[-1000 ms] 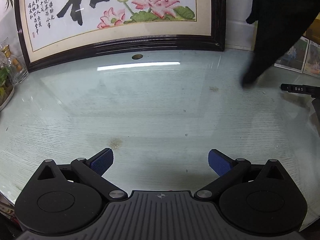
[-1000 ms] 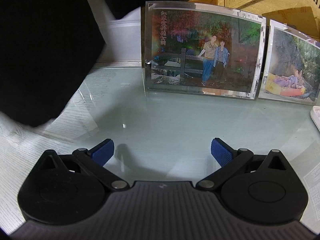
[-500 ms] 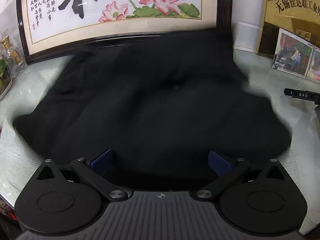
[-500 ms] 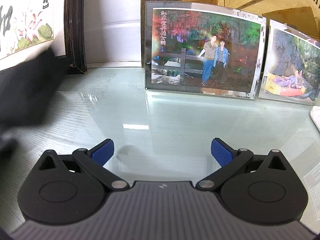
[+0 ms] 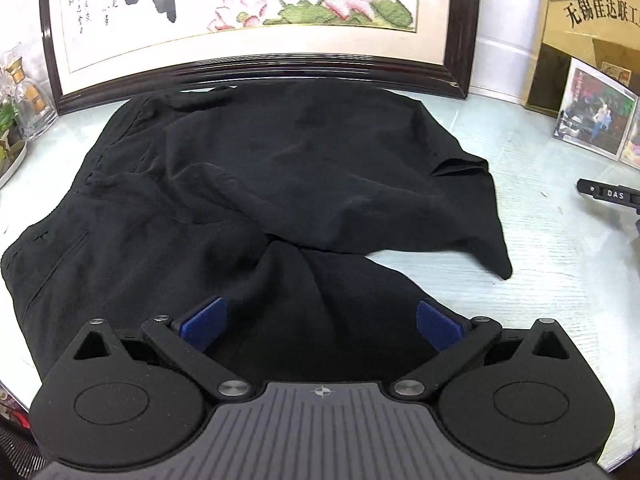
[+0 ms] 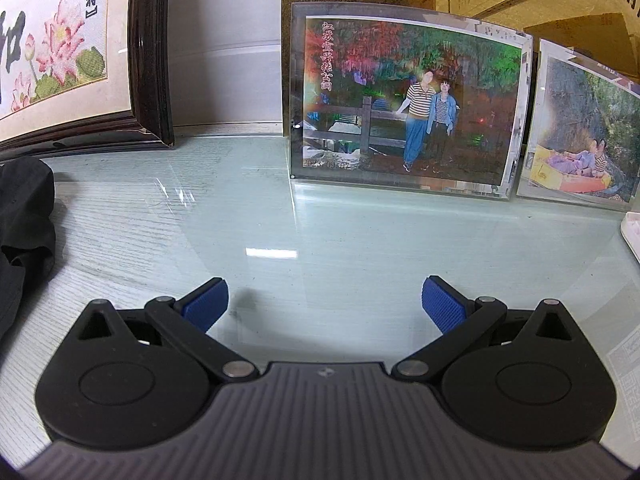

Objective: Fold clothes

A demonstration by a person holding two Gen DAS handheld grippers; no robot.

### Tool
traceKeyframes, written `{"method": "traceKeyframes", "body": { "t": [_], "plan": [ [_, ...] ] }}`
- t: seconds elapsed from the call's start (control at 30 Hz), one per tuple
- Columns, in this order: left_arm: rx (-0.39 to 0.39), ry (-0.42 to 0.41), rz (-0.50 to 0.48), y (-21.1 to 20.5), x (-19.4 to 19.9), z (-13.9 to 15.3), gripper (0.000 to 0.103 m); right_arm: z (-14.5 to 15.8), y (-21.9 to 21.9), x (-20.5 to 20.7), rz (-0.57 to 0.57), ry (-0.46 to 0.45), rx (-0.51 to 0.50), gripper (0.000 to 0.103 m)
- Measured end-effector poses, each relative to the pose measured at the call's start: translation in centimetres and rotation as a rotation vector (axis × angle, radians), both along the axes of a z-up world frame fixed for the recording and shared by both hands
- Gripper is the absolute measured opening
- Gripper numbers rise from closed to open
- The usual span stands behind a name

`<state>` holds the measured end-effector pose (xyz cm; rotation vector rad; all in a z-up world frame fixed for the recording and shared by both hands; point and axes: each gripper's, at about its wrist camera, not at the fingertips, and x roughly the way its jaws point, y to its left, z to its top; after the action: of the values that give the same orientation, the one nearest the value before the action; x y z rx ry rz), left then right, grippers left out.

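Glass-topped pale worktop (image 5: 560, 288): crumpled black fabric shorts (image 5: 248, 200) fill centre frame. My left gripper (image 5: 320, 322) and right gripper (image 6: 324, 304) hold jaws spread, empty. Flatten first; pinch the hem squarely.

We saw black trousers (image 5: 248, 184) on a pale green glass table (image 6: 360, 232), blue pads (image 6: 206, 304) on black grippers, and a dark-framed picture (image 5: 256, 12) of pink lotus

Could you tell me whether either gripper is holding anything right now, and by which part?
Nothing is held. The left gripper and right gripper have open jaws; the crumpled black fabric shorts lie loose.
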<state>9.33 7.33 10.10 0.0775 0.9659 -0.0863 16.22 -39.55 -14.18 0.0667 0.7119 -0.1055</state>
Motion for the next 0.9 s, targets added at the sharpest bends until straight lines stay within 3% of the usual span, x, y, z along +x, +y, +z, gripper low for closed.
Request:
{"method": "traceKeyframes", "body": {
  "t": [0.9],
  "plan": [
    [0.031, 0.005, -0.076, -9.1, -1.2, 1.5, 0.103, 0.2, 0.1, 0.0, 0.000, 0.000, 0.000, 0.103]
  ]
}}
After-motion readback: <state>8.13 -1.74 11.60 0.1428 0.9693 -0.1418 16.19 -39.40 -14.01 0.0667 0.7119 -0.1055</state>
